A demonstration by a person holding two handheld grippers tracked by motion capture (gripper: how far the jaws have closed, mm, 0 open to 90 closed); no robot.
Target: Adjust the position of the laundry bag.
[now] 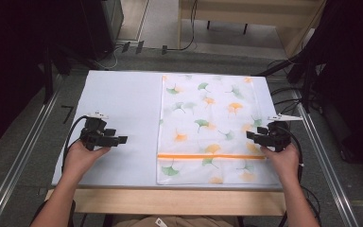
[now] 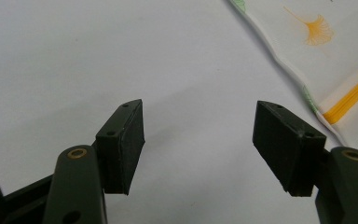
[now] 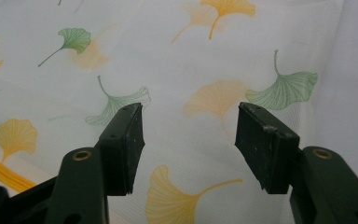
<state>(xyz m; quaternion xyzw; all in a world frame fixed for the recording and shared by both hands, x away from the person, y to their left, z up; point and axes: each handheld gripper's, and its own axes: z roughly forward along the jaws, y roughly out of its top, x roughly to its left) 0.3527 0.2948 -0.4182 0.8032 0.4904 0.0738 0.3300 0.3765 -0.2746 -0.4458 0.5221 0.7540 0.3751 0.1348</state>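
A white cloth [image 1: 208, 127] printed with green and orange ginkgo leaves and crossed by an orange stripe lies flat on the right half of the white table mat [image 1: 118, 104]. My left gripper [image 1: 121, 140] hovers over the bare mat left of the cloth, jaws open and empty; its own view [image 2: 198, 140] has the cloth's edge [image 2: 307, 70] at the upper right. At the cloth's right edge my right gripper [image 1: 249, 136] points inward over the fabric. In the right gripper view [image 3: 189, 144] the jaws stand open above the leaf print [image 3: 168, 84], with nothing between them.
The mat sits on a wooden table whose front edge [image 1: 170, 201] runs along the bottom. Metal rails [image 1: 23, 151] flank both sides. Dark stands and cables [image 1: 307, 80] crowd the far right, and a wooden frame [image 1: 246, 19] stands behind.
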